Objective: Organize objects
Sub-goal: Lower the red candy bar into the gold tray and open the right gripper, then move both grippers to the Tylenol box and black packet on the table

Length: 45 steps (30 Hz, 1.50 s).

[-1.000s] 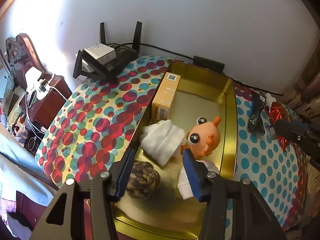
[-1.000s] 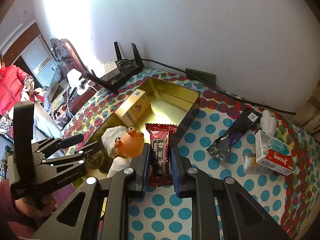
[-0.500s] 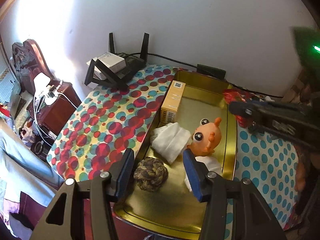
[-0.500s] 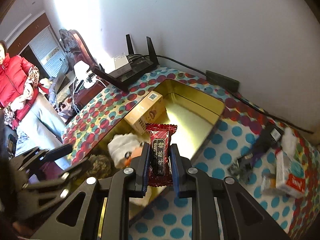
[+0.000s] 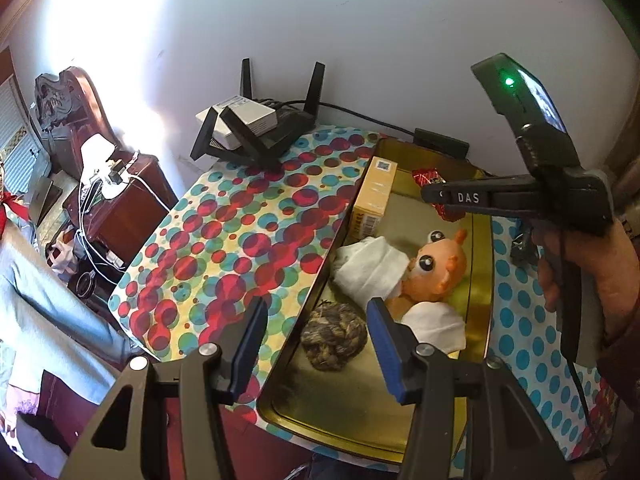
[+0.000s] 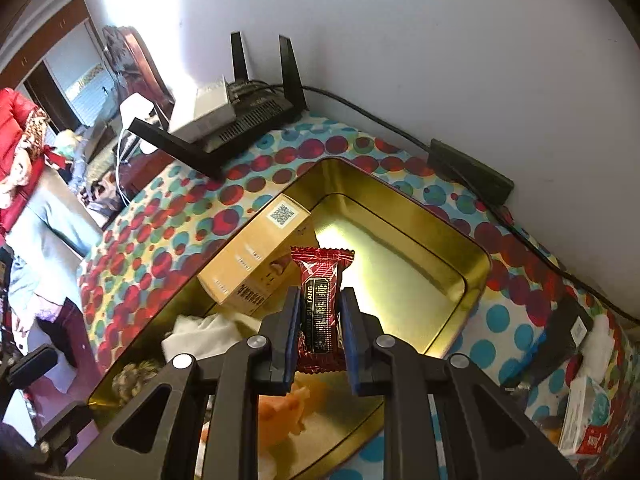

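Observation:
A gold metal tray (image 5: 482,280) (image 6: 476,264) lies on the dotted cloth. In it are a yellow box (image 5: 374,196) (image 6: 256,256), white cloths (image 5: 368,268) (image 6: 204,336), an orange toy (image 5: 436,268) (image 6: 288,404) and a braided rope ball (image 5: 334,340) (image 6: 132,376). My right gripper (image 6: 320,308) (image 5: 440,196) is shut on a red snack packet (image 6: 322,280) (image 5: 428,178) and hangs over the tray's far half, beside the box. My left gripper (image 5: 316,340) is open and holds nothing, above the tray's near end and the rope ball.
A black router (image 5: 260,136) (image 6: 248,120) with a white box on it stands by the wall, and a black adapter (image 5: 440,142) (image 6: 472,168) lies behind the tray. A dark pouch (image 6: 560,332) and a small carton (image 6: 588,412) lie right of the tray. A person in red (image 6: 16,136) stands far left.
My right gripper has carried the red packet left and down, from beside the tray to over its far half. My left gripper has drawn back and up a little.

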Tool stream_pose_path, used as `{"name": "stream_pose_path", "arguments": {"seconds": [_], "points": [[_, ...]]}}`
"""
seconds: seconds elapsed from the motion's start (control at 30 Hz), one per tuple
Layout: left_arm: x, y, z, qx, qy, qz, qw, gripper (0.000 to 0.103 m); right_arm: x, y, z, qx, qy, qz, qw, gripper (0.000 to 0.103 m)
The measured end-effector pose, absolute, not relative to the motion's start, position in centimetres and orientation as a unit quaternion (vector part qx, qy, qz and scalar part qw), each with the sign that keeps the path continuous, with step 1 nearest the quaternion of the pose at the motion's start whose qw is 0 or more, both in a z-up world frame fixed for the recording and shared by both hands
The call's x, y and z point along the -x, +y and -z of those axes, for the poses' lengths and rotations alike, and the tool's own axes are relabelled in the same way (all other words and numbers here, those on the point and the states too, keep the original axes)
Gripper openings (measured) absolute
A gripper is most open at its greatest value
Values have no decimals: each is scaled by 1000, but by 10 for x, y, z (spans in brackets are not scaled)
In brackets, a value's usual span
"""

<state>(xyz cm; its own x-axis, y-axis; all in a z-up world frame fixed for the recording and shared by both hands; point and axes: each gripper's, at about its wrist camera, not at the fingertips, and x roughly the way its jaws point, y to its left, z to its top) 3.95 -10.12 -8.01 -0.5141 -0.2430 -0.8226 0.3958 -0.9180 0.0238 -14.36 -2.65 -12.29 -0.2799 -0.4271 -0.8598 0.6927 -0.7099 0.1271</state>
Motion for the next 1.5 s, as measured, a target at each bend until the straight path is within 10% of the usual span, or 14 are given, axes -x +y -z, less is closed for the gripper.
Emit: {"name": "stream_pose_path", "arguments": {"seconds": [0.87, 0.97, 1.5], "points": [[4, -69, 61, -438, 65, 888, 122, 53, 121, 47, 89, -441, 96, 831, 325, 45], [19, -51, 55, -434, 60, 893, 99, 54, 111, 103, 82, -438, 70, 847, 295, 59], [55, 35, 57, -446, 0, 894, 36, 54, 122, 303, 132, -498, -212, 831, 133, 60]]}}
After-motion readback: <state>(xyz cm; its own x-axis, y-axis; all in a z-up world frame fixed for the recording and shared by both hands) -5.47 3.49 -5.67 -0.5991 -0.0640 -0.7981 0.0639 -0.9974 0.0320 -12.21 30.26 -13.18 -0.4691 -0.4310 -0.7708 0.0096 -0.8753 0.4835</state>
